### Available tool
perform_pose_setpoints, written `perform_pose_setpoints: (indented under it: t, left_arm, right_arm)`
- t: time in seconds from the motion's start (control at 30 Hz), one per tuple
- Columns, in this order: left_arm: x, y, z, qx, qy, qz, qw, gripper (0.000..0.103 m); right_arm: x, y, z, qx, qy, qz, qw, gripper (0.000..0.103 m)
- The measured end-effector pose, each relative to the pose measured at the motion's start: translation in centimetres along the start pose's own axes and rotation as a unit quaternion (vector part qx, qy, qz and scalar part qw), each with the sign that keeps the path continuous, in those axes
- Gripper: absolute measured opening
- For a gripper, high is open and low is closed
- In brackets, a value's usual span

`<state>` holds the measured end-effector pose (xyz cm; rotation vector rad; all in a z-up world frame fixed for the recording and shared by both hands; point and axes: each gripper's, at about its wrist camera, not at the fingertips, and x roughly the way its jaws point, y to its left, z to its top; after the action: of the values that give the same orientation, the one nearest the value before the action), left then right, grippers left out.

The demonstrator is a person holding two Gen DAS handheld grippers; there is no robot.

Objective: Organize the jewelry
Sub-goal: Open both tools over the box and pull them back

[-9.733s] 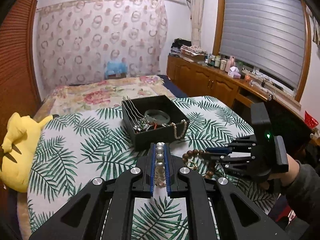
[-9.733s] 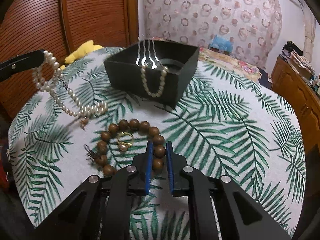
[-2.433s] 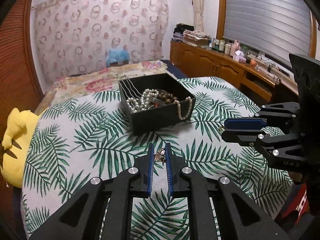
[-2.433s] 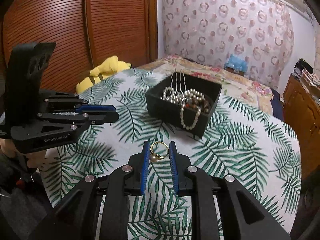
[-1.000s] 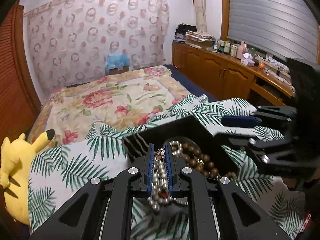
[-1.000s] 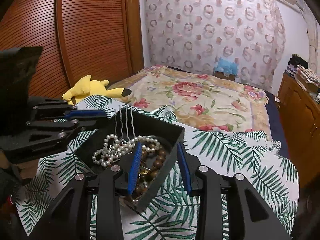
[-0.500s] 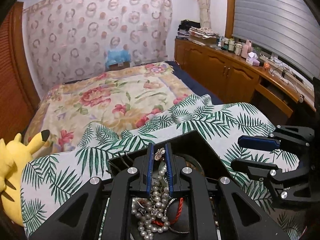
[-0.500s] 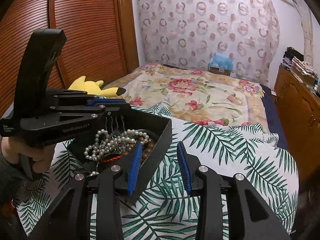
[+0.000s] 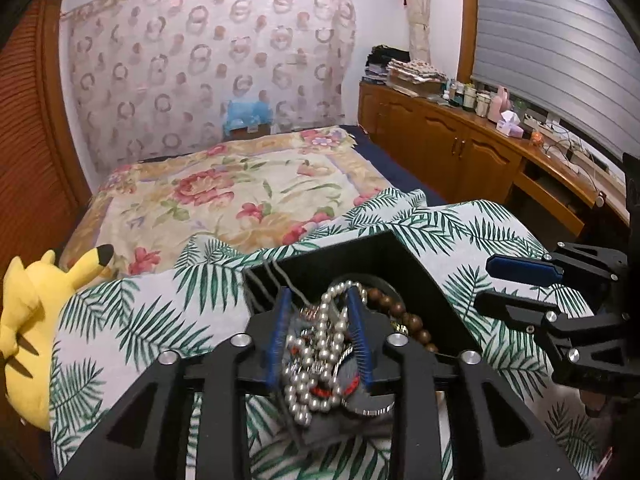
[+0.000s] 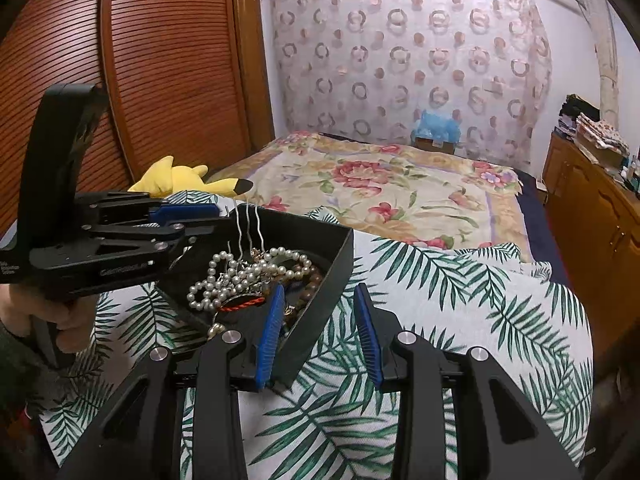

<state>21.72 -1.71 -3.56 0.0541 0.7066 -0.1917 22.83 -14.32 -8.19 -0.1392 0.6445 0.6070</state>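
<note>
The palm-leaf cloth (image 10: 460, 300), a soft woven cover, is lying beneath both claws and carrying the work. On it, directly under the left gripper (image 9: 318, 336) and just left of the right gripper (image 10: 316, 328), is sitting the black box (image 10: 332, 264), a matte, square-walled, rigid tray. The right gripper is standing partly spread with nothing pinched; its left pad is hanging inside the box and its right pad outside, straddling the near wall without, as far as can be told, pressing it. The left gripper's jaws are opening over the box, with the heap showing between them and nothing gripped. The step in hand appears to be releasing a small piece into the box; the next move calls for lifting clear without snagging strands. Inside, the pearl strand (image 10: 240, 276), glossy and round-beaded, is tangling over the wooden beads (image 9: 404, 316), with thin wire hairpins (image 10: 248, 232) leaning at the far wall.
</note>
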Motion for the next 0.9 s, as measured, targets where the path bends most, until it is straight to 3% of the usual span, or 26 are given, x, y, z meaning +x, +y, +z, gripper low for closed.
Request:
perform_pose_setpoints:
  t: [0.13, 0.2, 0.43, 0.6, 0.9]
  left_arm:
    - [-1.0, 0.2, -0.5, -0.009, -0.002, 0.008, 0.9999, 0.060]
    - [-1.6, 0.3, -0.8, -0.013, -0.005, 0.020, 0.9997, 0.080]
    - [-3.5, 0.6, -2.2, -0.025, -0.003, 0.042, 0.9988, 0.095]
    - [-4.7, 0.8, -3.7, -0.038, 0.002, 0.045, 0.9982, 0.095]
    - [-6.6, 0.3, -6.3, -0.048, 0.006, 0.057, 0.9972, 0.095]
  right_arm:
    - [-0.7, 0.5, -0.8, 0.011, -0.003, -0.009, 1.000, 0.039]
    - [-1.0, 0.7, -0.9, 0.014, -0.006, -0.016, 1.000, 0.048]
    - [-2.5, 1.0, -1.6, 0.037, -0.022, -0.044, 0.998, 0.082]
    - [-3.6, 1.4, -2.3, 0.049, -0.030, -0.059, 0.997, 0.101]
    - [-5.4, 2.6, -4.1, 0.063, -0.028, -0.085, 0.994, 0.101]
